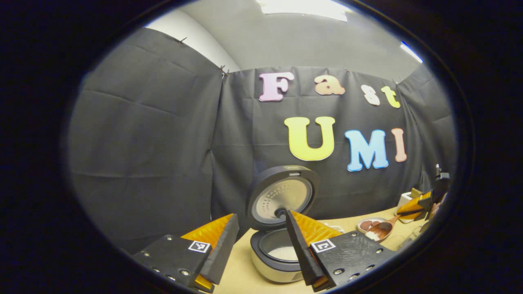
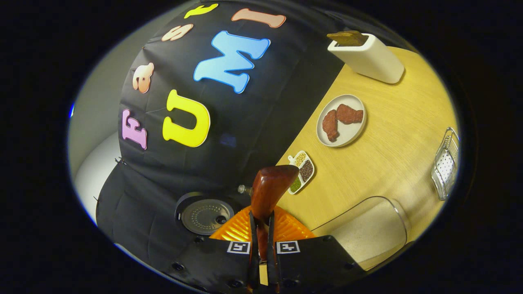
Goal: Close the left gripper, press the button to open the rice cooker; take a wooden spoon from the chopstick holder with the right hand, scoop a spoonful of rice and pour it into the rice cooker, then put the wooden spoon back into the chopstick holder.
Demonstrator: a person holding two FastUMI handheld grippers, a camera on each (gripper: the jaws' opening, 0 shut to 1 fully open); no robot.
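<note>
The left tongs point(image 1: 261, 245) stand open over the rice cooker point(image 1: 274, 257), lid up, white rice in its pot. The right tongs point(image 2: 261, 245) clamp the wooden spoon point(image 2: 270, 185). Near them, 1 clear tub point(image 2: 369, 228) holds rice. Farther on the surface point(image 2: 392, 151): 1 divided dish point(image 2: 302, 171) of grains, 1 plate point(image 2: 342, 121) with 2 reddish pieces, 1 wire rack point(image 2: 445, 163), then the white chopstick holder point(image 2: 369, 57).

Left cam low, facing rice cooker point(image 1: 282, 228) close; right cam tilted, shares it.
</note>
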